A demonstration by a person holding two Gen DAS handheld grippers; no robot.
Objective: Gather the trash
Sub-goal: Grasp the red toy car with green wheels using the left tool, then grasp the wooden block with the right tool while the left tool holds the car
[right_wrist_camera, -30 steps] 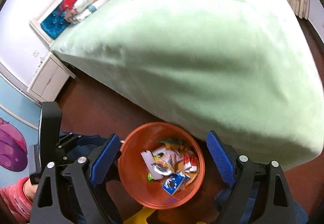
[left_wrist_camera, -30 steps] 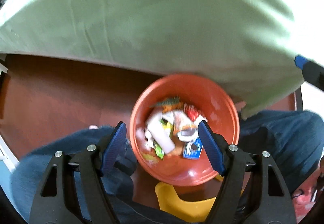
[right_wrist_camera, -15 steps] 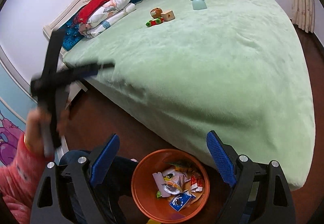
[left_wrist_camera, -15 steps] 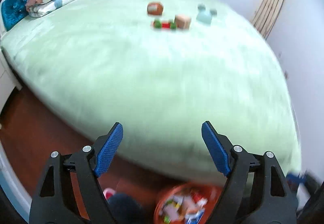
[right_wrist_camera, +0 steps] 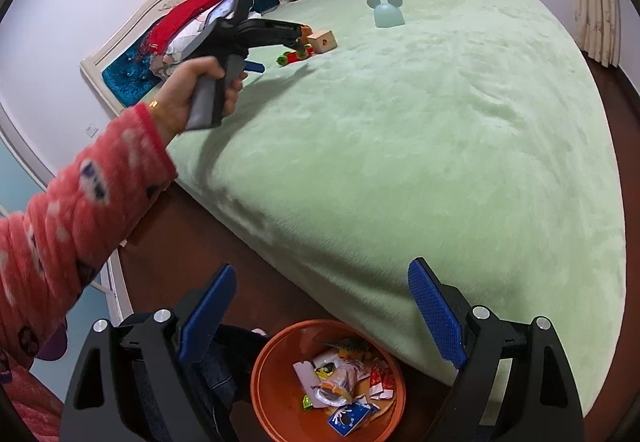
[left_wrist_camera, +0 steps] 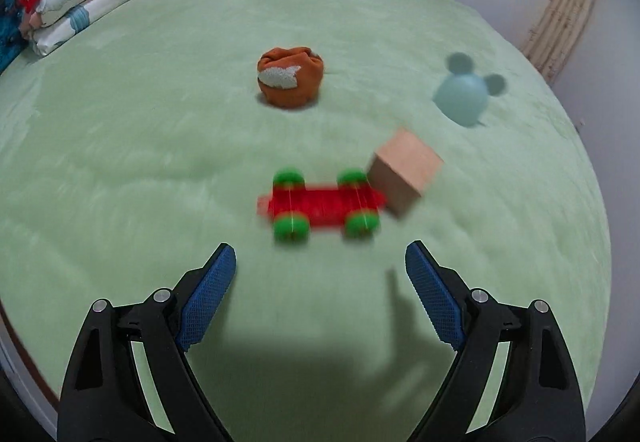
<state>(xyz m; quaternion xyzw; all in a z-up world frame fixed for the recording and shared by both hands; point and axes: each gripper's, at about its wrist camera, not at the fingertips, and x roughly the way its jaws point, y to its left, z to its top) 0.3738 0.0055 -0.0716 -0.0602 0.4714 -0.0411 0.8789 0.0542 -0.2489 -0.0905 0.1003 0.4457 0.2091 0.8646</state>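
Item: crumpled orange wrapper-like bundle with a white patch (left_wrist_camera: pixel 290 77), lying on the pale green plush bed (left_wrist_camera: pixel 120 130), beyond the other objects. Judged light, soft and crushable; likely slippery if foil or plastic, though blur leaves the material uncertain. Best taken across its bunched top folds, pinching firmly.

Nearby, probably not trash: red toy car with green wheels (left_wrist_camera: pixel 322 204), touching a tan wooden cube (left_wrist_camera: pixel 404 172); pale blue mouse-eared dome (left_wrist_camera: pixel 464 92), set apart to the right.

Receptacle: round orange plastic bin (right_wrist_camera: pixel 280 394) on the floor beside the bed, holding mixed wrappers.

Left gripper (left_wrist_camera: pixel 320 298): fingers spread wide, empty, aimed at the toys. Right gripper (right_wrist_camera: pixel 322 318): fingers apart, empty, above the bin.
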